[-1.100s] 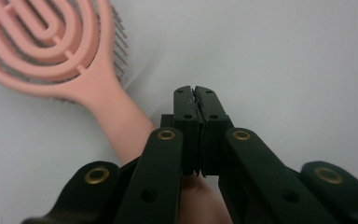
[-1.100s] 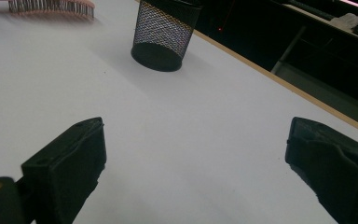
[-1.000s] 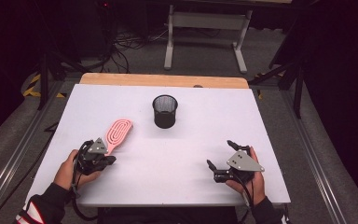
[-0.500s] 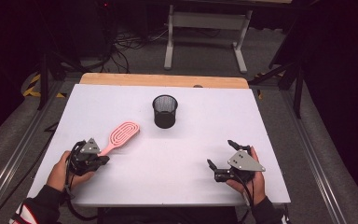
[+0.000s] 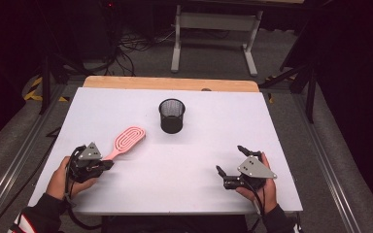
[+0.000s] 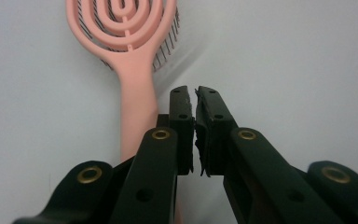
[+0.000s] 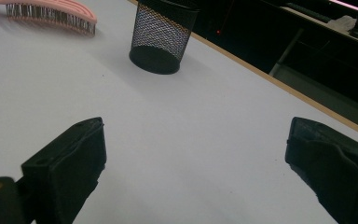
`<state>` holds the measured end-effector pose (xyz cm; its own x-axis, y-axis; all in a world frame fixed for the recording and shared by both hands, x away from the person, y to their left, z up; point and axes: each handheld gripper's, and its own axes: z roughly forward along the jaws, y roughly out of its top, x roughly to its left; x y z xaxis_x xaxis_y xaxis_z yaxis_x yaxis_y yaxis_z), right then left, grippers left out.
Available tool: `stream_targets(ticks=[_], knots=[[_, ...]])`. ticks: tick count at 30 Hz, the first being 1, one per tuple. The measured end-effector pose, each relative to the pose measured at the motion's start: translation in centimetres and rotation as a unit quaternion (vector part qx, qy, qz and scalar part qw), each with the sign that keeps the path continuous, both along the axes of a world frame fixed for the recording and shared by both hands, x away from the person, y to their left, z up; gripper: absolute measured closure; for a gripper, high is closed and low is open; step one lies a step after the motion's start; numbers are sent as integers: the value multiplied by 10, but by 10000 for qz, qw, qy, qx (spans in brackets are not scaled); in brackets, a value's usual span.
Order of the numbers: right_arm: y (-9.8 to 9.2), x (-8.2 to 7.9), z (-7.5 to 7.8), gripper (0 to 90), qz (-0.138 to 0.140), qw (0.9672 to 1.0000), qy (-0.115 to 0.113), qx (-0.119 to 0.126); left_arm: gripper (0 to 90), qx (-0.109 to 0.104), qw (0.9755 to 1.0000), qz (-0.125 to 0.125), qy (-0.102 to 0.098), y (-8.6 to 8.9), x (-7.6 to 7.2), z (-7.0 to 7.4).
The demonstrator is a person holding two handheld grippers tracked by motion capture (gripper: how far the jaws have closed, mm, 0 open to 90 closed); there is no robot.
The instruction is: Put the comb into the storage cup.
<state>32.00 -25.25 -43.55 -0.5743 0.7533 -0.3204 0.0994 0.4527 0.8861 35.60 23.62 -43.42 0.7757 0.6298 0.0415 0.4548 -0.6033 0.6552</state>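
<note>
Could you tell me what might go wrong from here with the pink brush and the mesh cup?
The left gripper has its jaws shut beside the pink brush handle, not around it, so lifting now would likely leave the brush on the table. A sideways nudge could push it away. The mesh cup looks light and might tip if the brush goes in at an angle.

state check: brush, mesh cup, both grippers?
hairbrush: lying flat on the table, bristles down, handle under the left gripper, not between its jaws
mesh cup: upright, looks empty
left gripper: shut, nothing between the jaws
right gripper: open wide, holding nothing, low over the table
</note>
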Motion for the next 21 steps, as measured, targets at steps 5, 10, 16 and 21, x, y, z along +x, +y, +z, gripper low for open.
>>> stream_targets(ticks=[5,10,16,21], knots=[[0,0,0,57,8,10000,9,1,826,-64,9999,71,-119,3,-1,5],[0,0,0,57,6,10000,5,7,787,-88,9996,219,-177,6,-2,8],[0,0,0,57,0,10000,10,-6,671,-92,9988,373,-300,7,-2,11],[0,0,0,56,5,10000,15,-8,503,-18,9978,577,-339,8,-1,11]])
